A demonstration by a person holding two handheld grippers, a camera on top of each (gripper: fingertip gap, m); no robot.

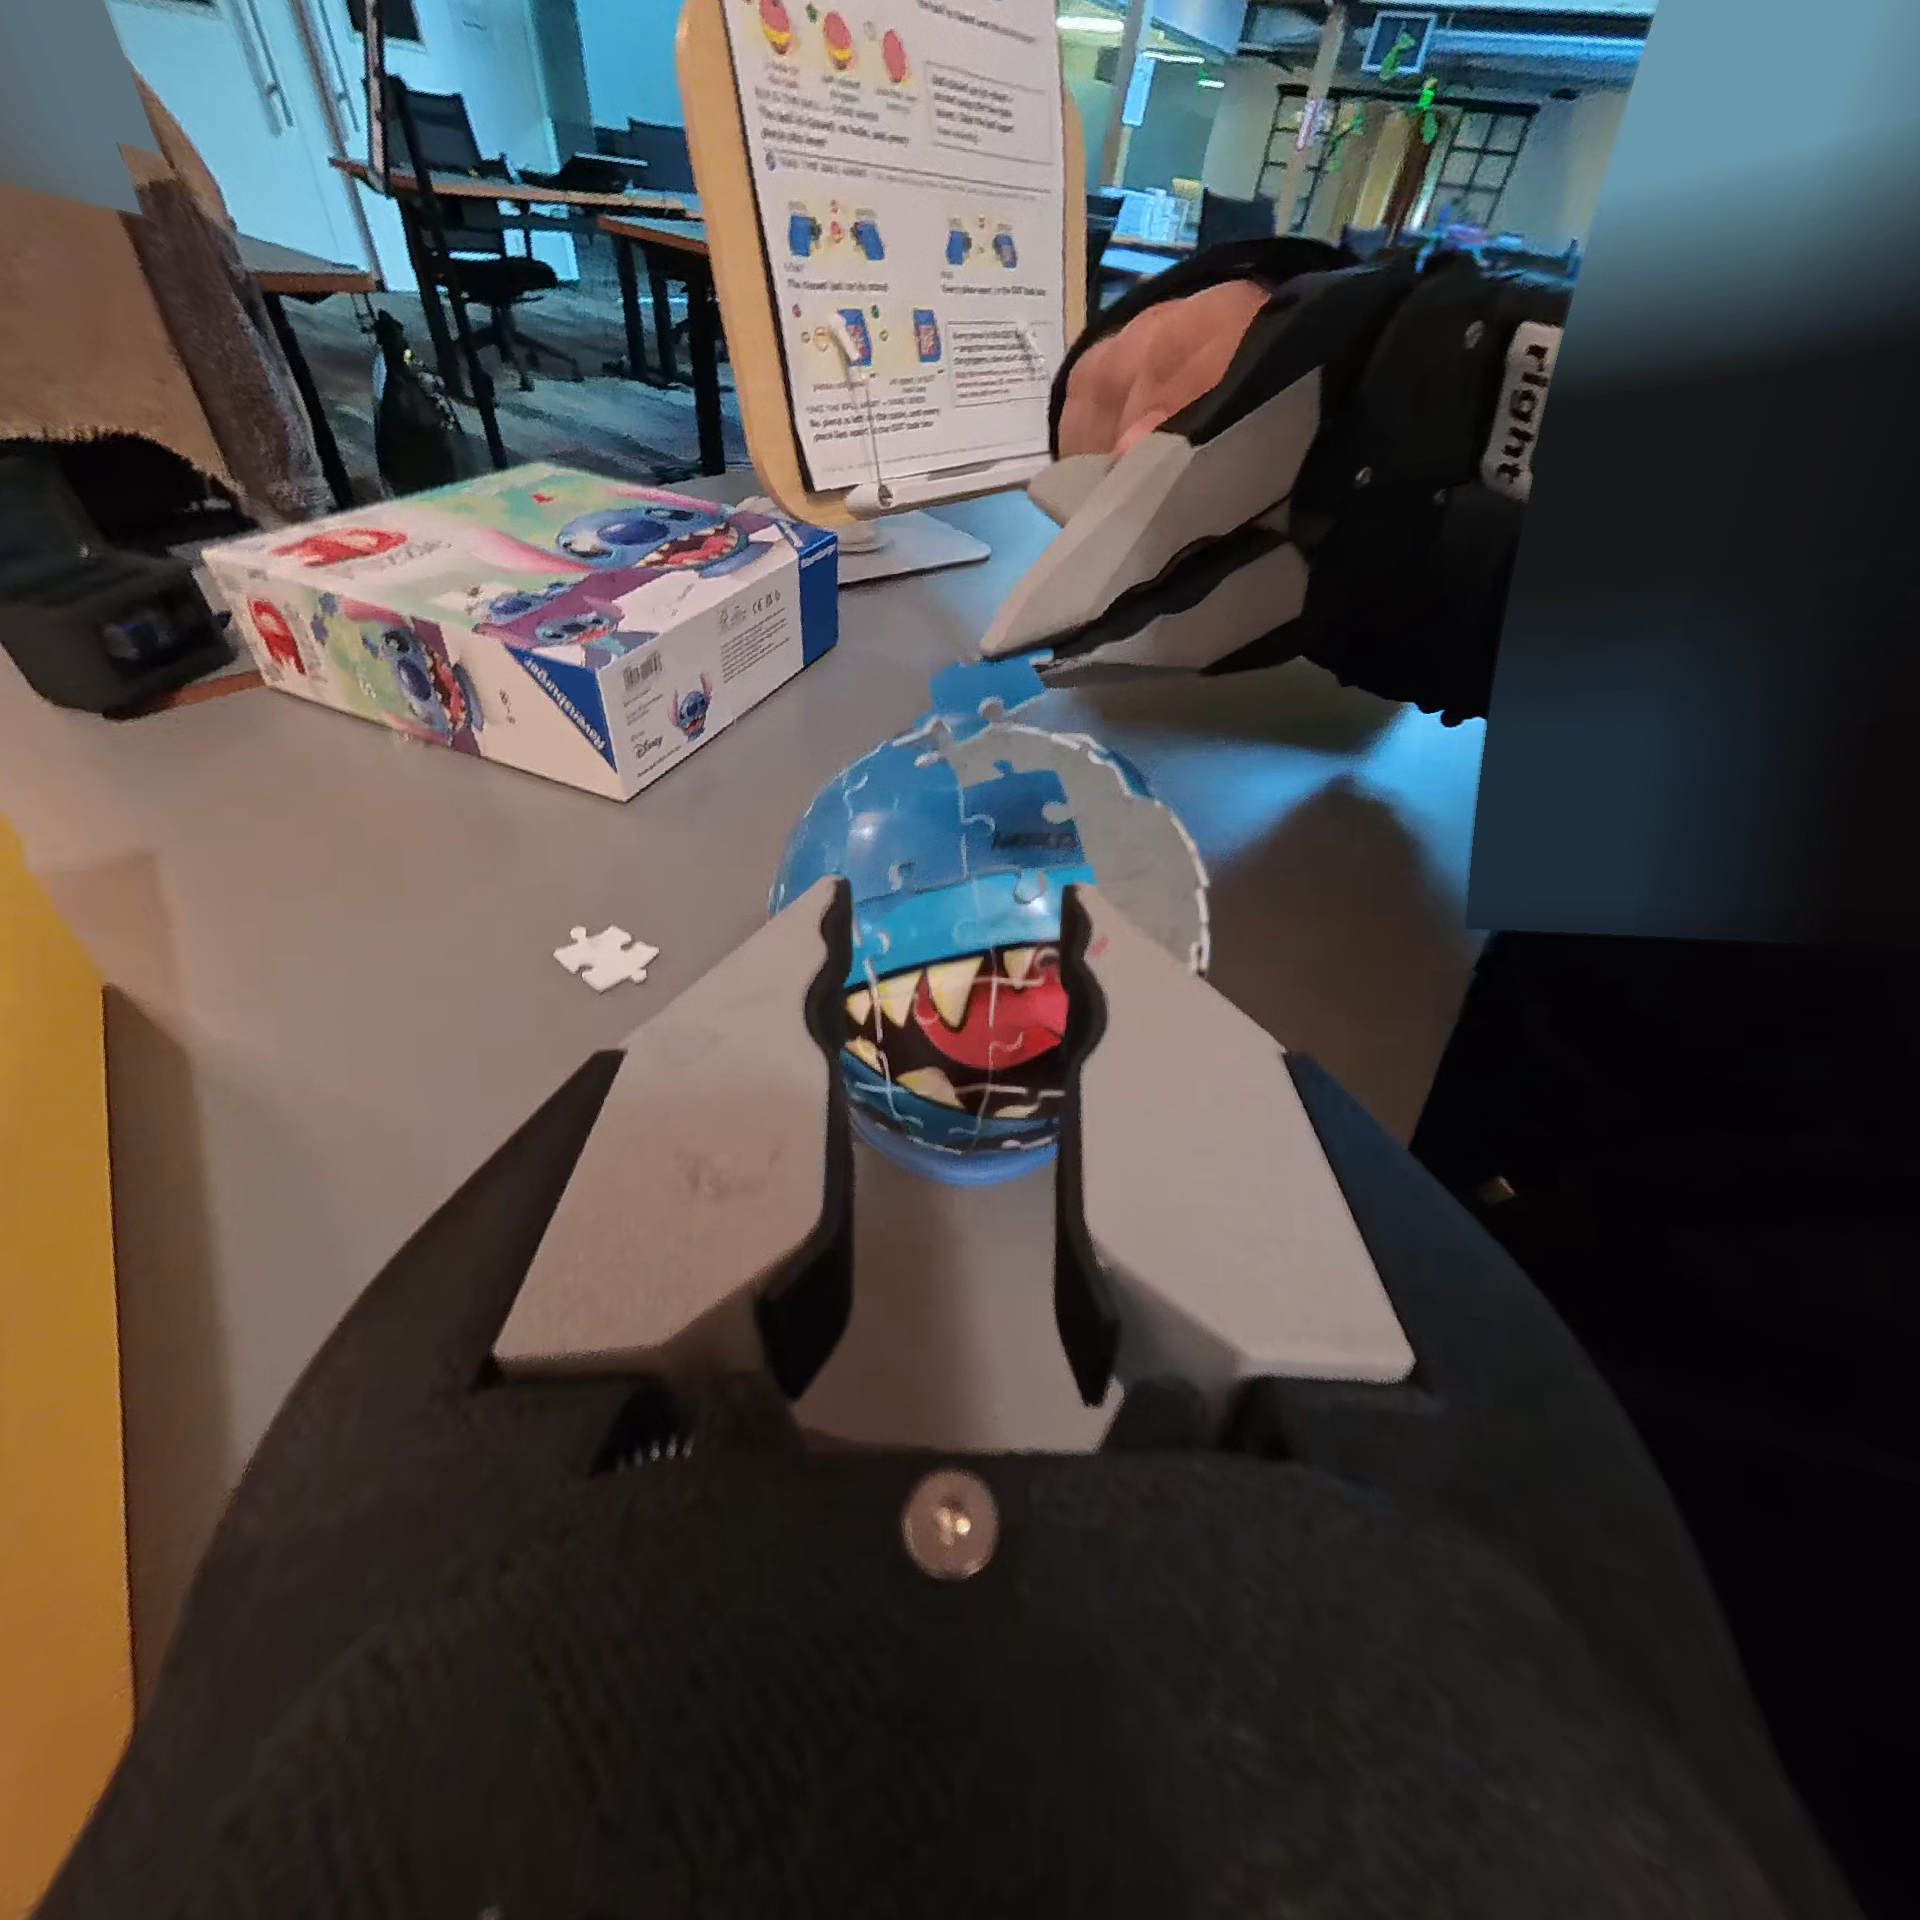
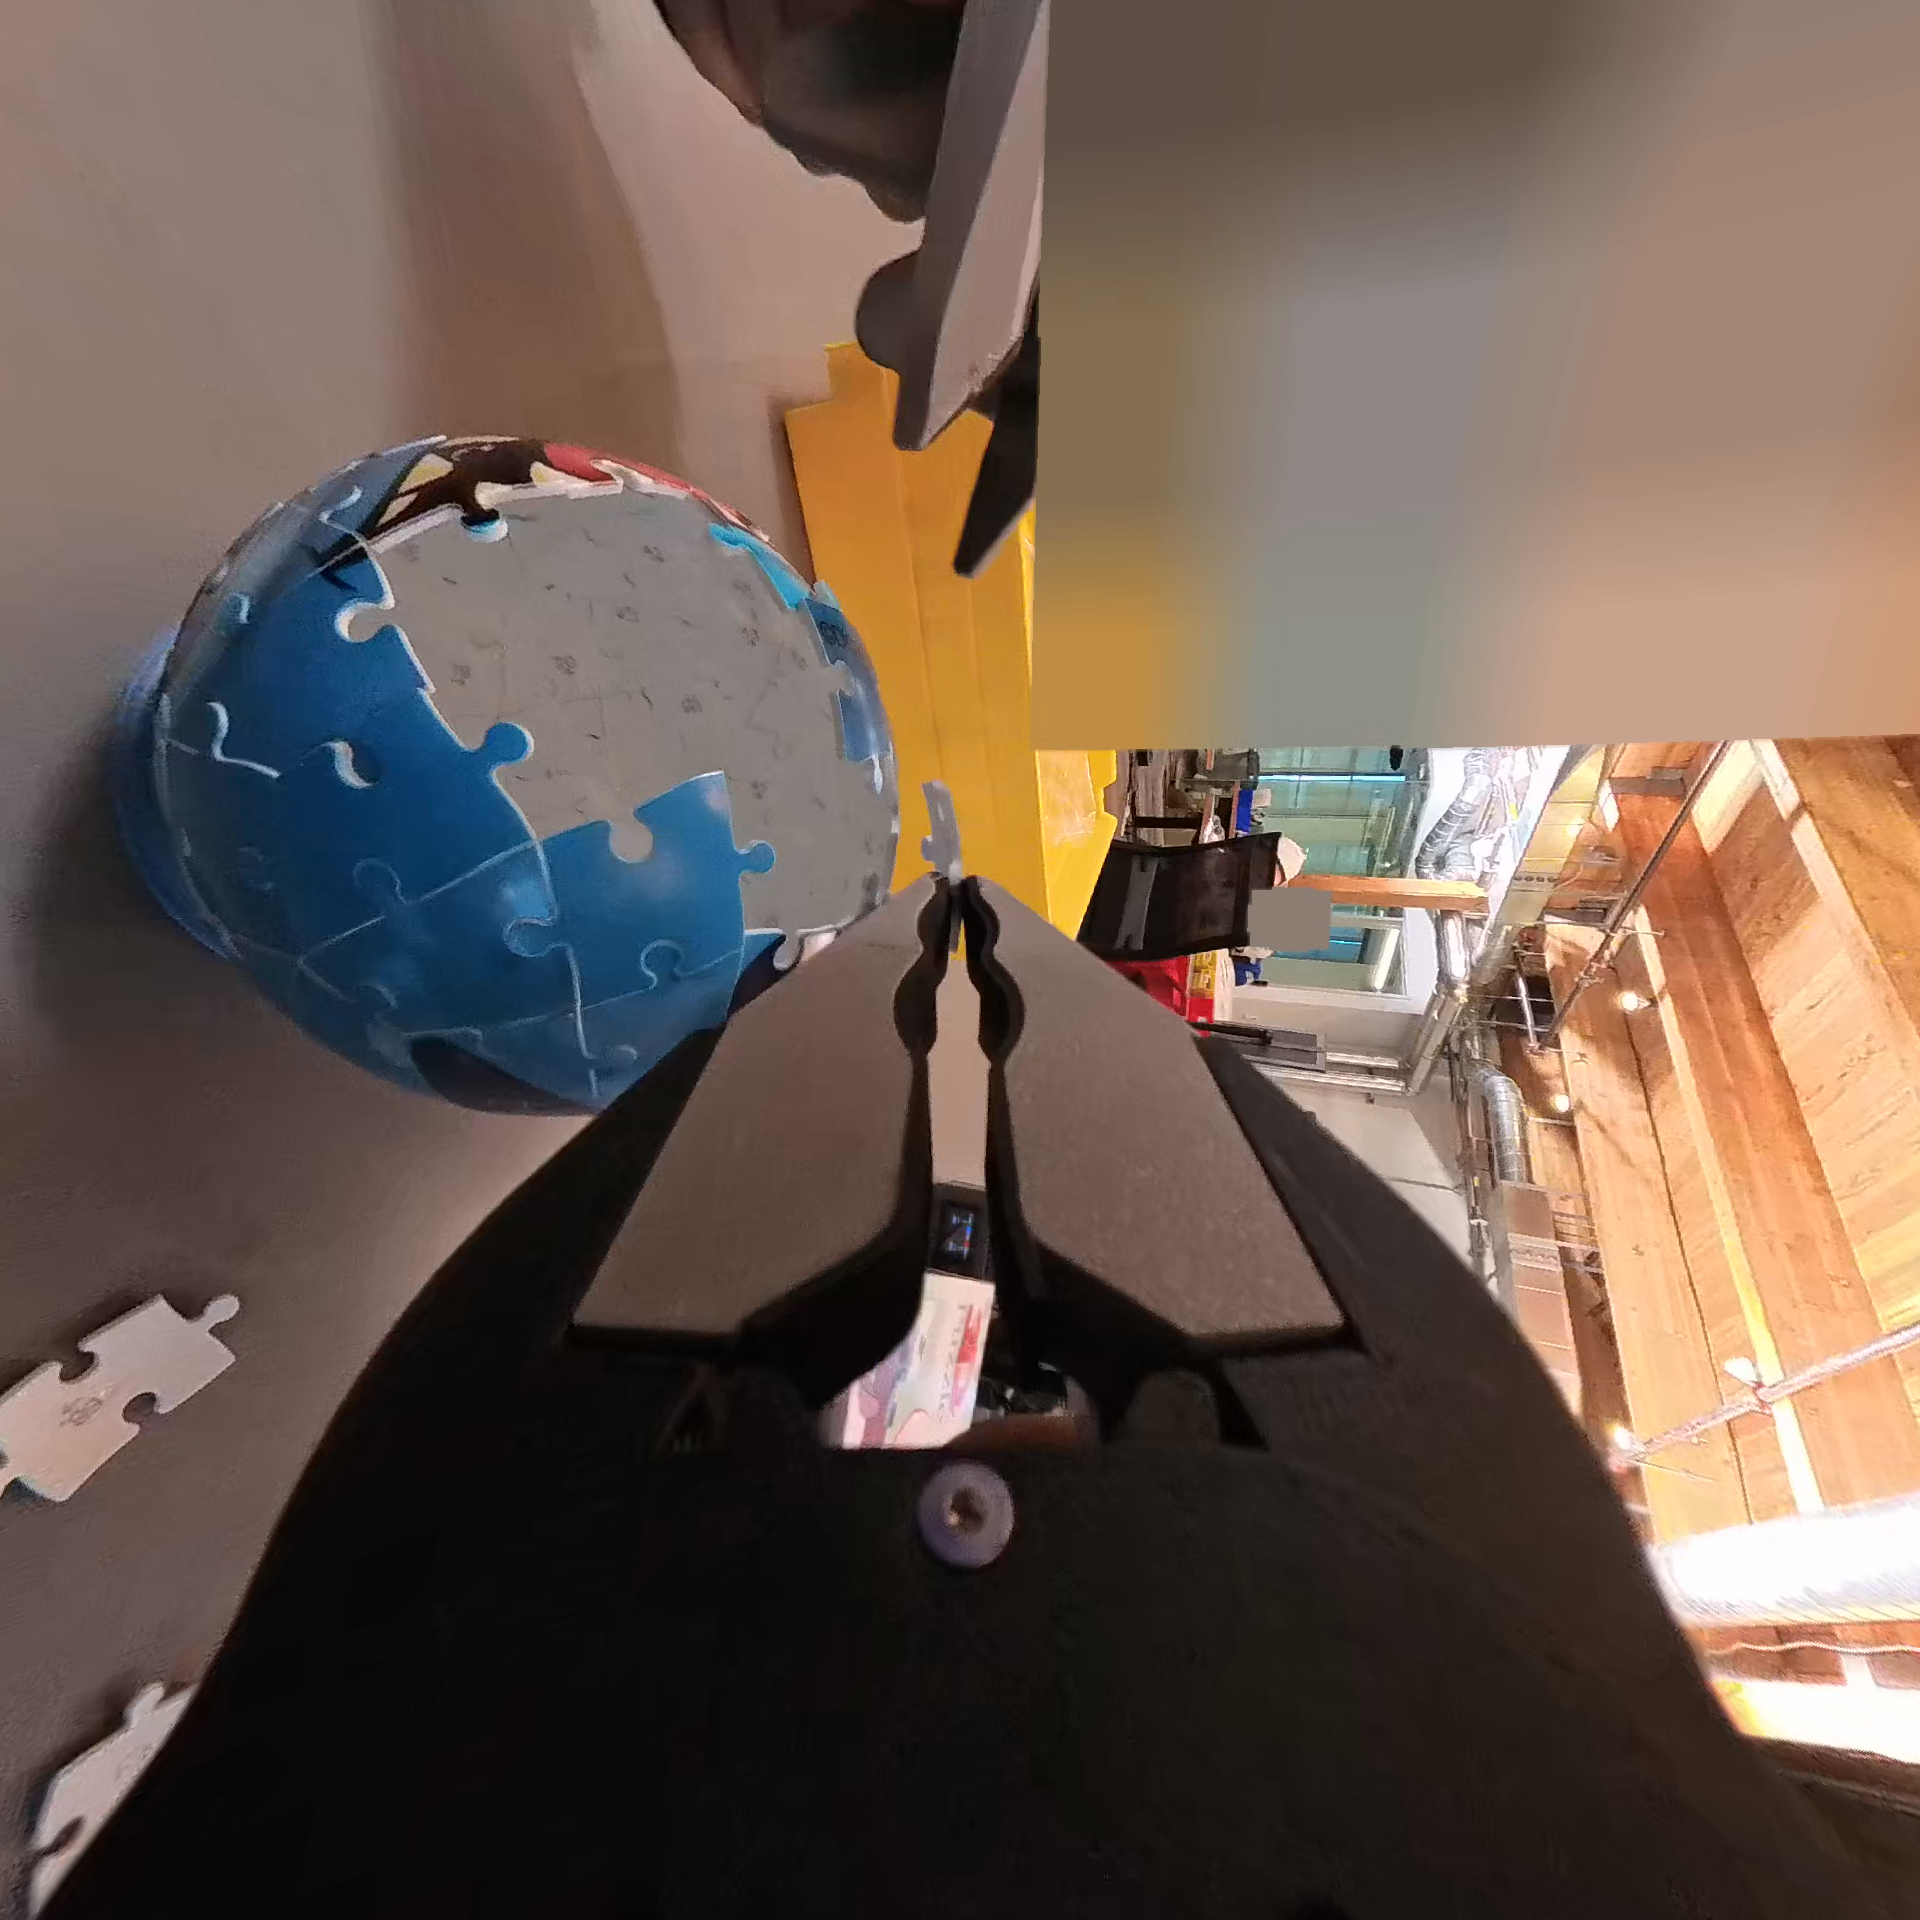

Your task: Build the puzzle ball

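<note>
**Half-built puzzle ball on the grey table, blue piece pinched above it**

Puzzle ball [image 1: 977,935], blue with a toothy red mouth on its front, at centre frame in the left wrist view, standing on a blue ring base on the grey table [image 1: 312,1039]. Upper part unfinished: grey inner shell [image 2: 644,665] bare at middle left of the right wrist view, blue pieces locked around its lower and left edges.

Left gripper [image 1: 958,940] in the lower centre of its own view, jaws moderately wide, one finger on either side of the ball's front; contact with the ball not clear. Right gripper [image 1: 1023,660] at upper right of the same view, tips closed down on a blue puzzle piece [image 1: 987,681] held just above the ball's top rim. Same piece [image 2: 943,831] seen edge-on at centre in the right wrist view, clamped between the narrow tips [image 2: 958,904].

One loose white-backed piece [image 1: 606,956] left of the ball on the table. Two more loose pieces [image 2: 114,1392] at lower left of the right wrist view. Puzzle box [image 1: 540,623] at upper left, lying flat. Instruction sheet on a stand [image 1: 894,239] at top centre behind the ball. Yellow surface [image 2: 935,623] beyond the table edge.
</note>
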